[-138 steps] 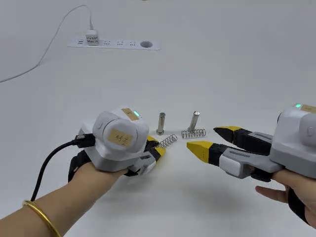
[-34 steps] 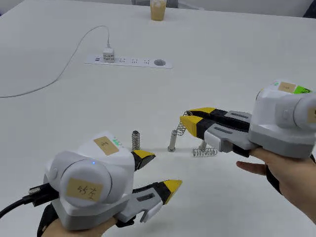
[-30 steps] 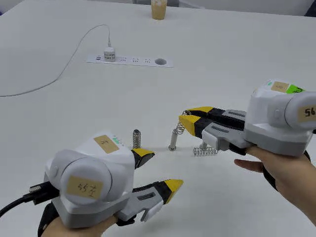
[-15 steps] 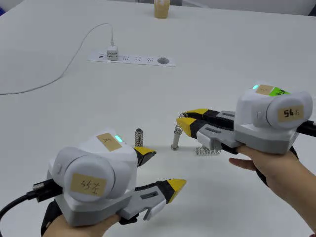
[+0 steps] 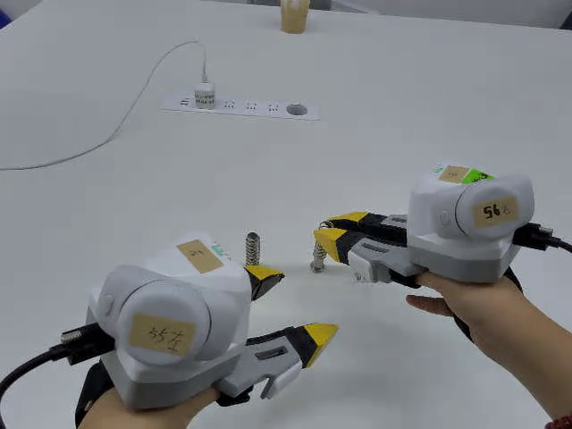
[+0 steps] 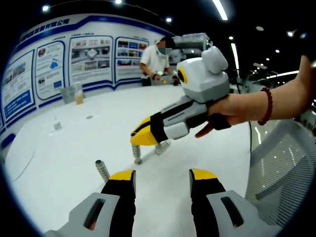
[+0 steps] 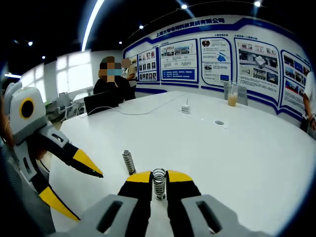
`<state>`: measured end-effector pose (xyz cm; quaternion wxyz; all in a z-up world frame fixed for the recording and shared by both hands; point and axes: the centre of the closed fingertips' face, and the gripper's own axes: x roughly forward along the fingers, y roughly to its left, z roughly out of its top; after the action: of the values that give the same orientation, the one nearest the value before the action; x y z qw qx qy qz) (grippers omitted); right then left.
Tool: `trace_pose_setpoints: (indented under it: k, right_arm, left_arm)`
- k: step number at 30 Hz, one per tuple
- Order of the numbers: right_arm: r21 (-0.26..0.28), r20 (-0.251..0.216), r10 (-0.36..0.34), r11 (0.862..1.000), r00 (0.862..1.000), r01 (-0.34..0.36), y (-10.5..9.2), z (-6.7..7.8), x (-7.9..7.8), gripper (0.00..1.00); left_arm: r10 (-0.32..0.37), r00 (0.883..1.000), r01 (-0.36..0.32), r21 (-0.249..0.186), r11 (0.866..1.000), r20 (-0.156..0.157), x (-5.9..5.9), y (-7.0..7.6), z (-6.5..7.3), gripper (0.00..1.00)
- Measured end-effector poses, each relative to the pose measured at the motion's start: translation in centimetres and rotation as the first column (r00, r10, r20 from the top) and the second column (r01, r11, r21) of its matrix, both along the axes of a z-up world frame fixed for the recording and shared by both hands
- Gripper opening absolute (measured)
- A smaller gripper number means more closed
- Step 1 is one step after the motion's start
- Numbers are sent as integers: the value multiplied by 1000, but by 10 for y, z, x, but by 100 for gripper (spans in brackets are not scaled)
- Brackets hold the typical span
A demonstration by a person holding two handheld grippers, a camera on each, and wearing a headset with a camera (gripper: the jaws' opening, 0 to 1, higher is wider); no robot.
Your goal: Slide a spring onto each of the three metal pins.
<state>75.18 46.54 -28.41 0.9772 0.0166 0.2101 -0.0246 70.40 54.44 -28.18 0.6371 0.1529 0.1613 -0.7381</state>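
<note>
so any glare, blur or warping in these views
Head view: soft even light, faint shadows on the white tabletop, sharp. Left gripper view: fisheye curves the tabletop's edge, ceiling strips glare. Right gripper view: coiled metal spring in the yellow-tipped right gripper is sharp, the windows washed out.

The left gripper (image 5: 308,302) sits low and close to the body, cupped from below by the left hand (image 5: 156,418). Its yellow-tipped fingers (image 6: 122,176) are spread wide and point forward and right. The right gripper (image 5: 323,232), held from beneath by the right hand (image 5: 469,299), lies nearly level and points left, its fingers clamped on a spring (image 7: 159,182).
</note>
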Motion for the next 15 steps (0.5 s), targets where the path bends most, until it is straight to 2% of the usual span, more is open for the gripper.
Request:
trace_pose_setpoints:
  k: [9,15]
  right_arm:
    - [5,-28,7,1000,1000,-7,3,-12,-1,12]
    - [4,-45,9,1000,999,-8,4,-18,-1,12]
  left_arm:
    - [-2,1000,2,-2,1000,2,0,0,0,42]
    - [10,1000,-10,-2,1000,10,4,0,0,40]
